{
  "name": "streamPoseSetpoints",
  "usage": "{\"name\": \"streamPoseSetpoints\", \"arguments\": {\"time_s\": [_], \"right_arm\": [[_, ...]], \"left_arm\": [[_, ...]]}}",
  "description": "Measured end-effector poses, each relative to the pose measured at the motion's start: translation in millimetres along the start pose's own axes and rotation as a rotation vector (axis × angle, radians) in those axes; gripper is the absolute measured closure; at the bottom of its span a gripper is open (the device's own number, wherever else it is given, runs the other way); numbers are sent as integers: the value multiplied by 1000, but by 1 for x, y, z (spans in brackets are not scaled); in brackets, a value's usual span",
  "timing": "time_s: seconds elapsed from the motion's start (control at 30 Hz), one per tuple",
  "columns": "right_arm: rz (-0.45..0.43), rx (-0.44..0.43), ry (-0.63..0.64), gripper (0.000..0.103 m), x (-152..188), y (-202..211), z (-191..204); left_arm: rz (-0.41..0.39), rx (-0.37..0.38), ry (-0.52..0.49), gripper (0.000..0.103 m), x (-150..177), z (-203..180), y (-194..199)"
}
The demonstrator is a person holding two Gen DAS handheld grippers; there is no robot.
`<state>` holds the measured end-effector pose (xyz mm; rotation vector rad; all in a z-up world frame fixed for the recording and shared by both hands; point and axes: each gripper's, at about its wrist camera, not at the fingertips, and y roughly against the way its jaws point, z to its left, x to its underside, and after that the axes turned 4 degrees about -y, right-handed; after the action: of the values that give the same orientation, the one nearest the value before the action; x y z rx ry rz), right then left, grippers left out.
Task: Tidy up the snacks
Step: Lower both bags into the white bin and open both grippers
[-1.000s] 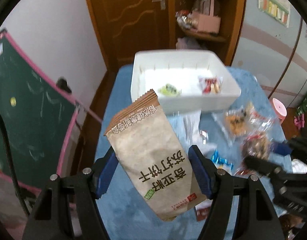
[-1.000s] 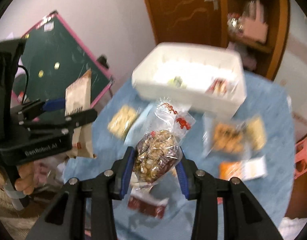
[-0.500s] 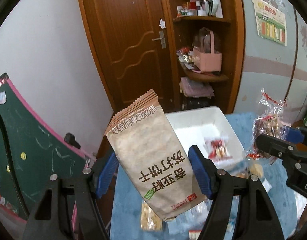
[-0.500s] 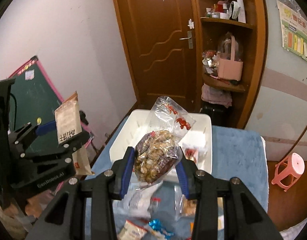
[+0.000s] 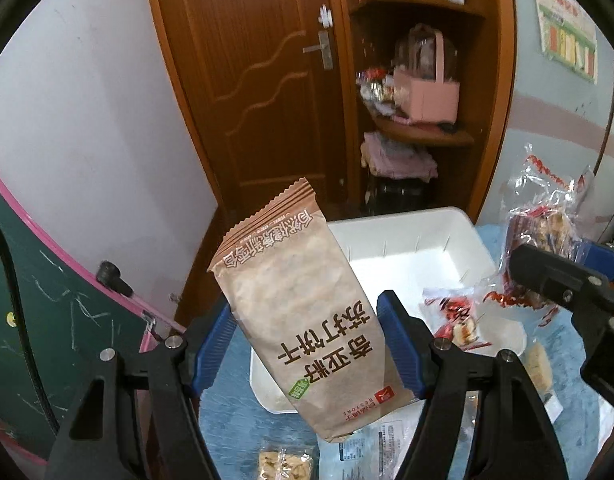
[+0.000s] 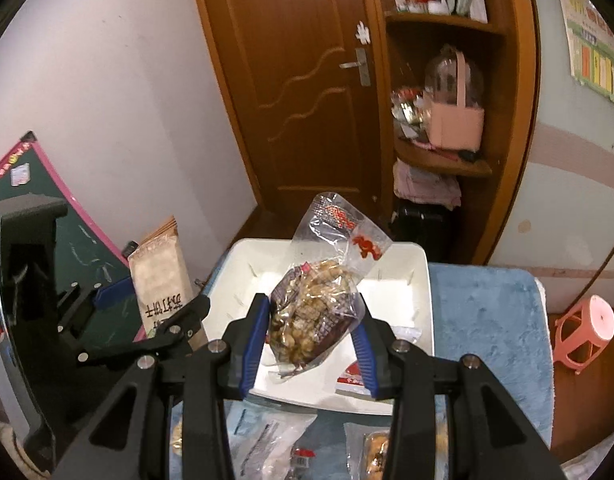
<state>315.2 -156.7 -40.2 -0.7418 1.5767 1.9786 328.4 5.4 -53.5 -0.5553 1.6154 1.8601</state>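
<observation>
My left gripper (image 5: 307,344) is shut on a brown cracker packet (image 5: 303,312) and holds it upright over the near left corner of the white bin (image 5: 463,240). My right gripper (image 6: 311,336) is shut on a clear bag of peanuts (image 6: 311,312) and holds it above the same white bin (image 6: 423,280). The left gripper with its cracker packet (image 6: 159,280) shows at the left of the right wrist view. The right gripper with its bag (image 5: 547,232) shows at the right of the left wrist view. A red-and-white snack pack (image 5: 455,316) lies inside the bin.
The bin stands on a blue cloth-covered table (image 6: 487,308). More snack packs (image 6: 267,436) lie on the cloth in front of the bin. A green chalkboard with pink frame (image 5: 47,320) stands at left. A wooden door (image 6: 307,80), corner shelves (image 6: 447,152) and a pink stool (image 6: 587,332) lie beyond.
Both grippers have risen and moved toward the bin with their packs. The bin, far ahead a second ago, now lies just below both packs.
</observation>
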Motion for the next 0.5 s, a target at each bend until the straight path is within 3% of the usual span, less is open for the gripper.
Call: {"name": "streamPoseSetpoints", "arguments": {"time_s": [0.33, 0.5], "right_arm": [[118, 52, -48, 62, 15, -65, -23], [138, 77, -42, 62, 19, -79, -26]], "left_arm": [[97, 16, -29, 33, 12, -20, -59], [112, 23, -50, 44, 17, -28, -67]]}}
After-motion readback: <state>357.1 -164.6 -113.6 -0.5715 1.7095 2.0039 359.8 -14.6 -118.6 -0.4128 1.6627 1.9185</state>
